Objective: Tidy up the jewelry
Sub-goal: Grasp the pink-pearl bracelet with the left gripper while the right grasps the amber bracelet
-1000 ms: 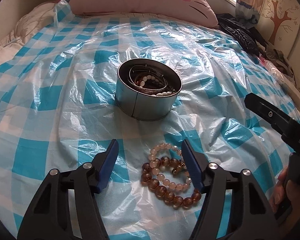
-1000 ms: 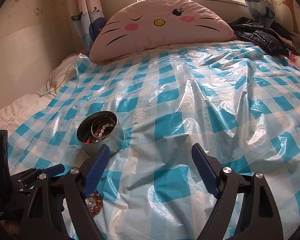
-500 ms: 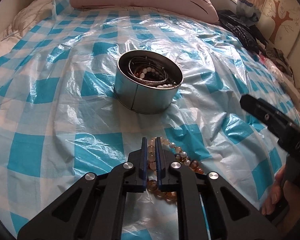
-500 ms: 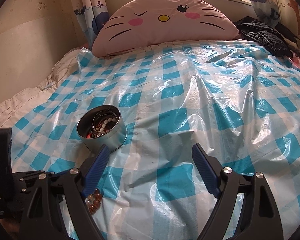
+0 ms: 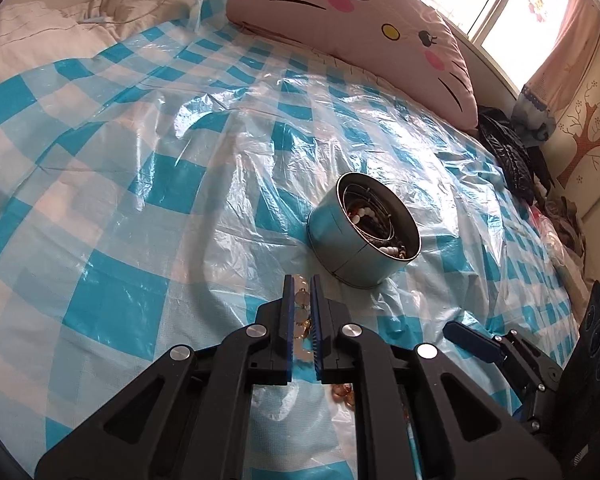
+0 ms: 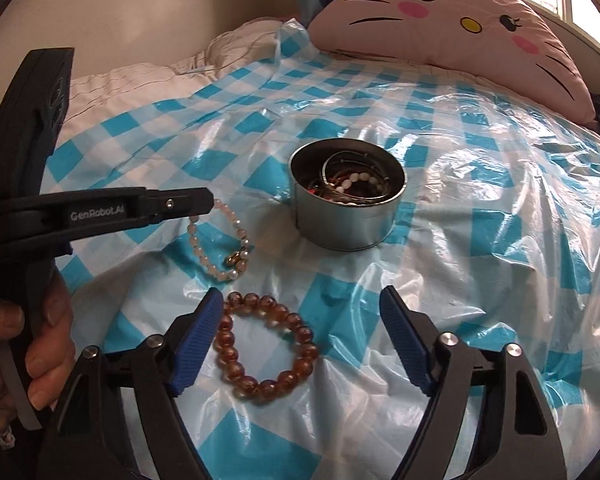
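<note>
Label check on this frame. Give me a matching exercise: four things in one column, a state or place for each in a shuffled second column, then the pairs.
1. pale bead bracelet
2. amber bead bracelet
3. round tin
4. right gripper

A. holds jewelry already
B. open, over the sheet
C. pinched in the left gripper, hanging
D. lying flat on the plastic sheet

Pairs: 1-C, 2-D, 3-A, 4-B
</note>
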Demonstrator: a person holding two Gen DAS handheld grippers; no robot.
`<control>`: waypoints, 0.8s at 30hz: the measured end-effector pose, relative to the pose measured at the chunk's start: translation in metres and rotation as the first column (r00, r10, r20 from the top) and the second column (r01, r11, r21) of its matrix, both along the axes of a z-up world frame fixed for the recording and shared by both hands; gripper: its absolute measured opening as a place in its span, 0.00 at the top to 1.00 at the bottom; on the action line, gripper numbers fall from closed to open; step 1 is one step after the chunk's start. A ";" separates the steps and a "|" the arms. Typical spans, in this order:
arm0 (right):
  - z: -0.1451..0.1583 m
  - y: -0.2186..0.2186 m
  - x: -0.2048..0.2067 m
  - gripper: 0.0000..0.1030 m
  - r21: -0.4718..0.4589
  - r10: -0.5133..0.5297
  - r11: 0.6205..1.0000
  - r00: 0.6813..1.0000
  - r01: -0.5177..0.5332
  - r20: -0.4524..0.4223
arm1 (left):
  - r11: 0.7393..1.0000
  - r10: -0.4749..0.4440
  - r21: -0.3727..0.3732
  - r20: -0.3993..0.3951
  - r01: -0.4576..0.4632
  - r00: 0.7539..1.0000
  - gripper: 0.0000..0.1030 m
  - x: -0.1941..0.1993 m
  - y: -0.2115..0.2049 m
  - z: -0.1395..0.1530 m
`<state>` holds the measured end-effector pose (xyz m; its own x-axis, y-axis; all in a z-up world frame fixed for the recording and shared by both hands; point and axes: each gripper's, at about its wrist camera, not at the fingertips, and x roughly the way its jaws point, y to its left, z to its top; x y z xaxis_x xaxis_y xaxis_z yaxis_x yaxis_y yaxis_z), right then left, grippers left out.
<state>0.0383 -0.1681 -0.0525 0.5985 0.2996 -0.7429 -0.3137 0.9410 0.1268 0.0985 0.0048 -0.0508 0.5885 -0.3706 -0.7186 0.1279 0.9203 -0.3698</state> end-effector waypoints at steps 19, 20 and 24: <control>-0.031 -0.011 0.013 0.88 0.065 -0.015 0.997 0.977 0.029 -0.213 | 0.998 -0.030 0.046 -0.027 0.031 0.999 0.93 0.002 -0.009 -0.006; -0.030 -0.017 0.013 0.88 0.115 -0.016 0.992 0.975 0.042 -0.221 | 0.998 -0.031 0.045 -0.026 0.032 0.999 0.93 0.002 -0.009 -0.006; -0.022 -0.056 0.008 0.88 0.377 -0.040 0.917 0.972 0.128 -0.232 | 0.999 -0.031 0.042 -0.011 0.031 0.999 0.93 0.000 -0.009 -0.004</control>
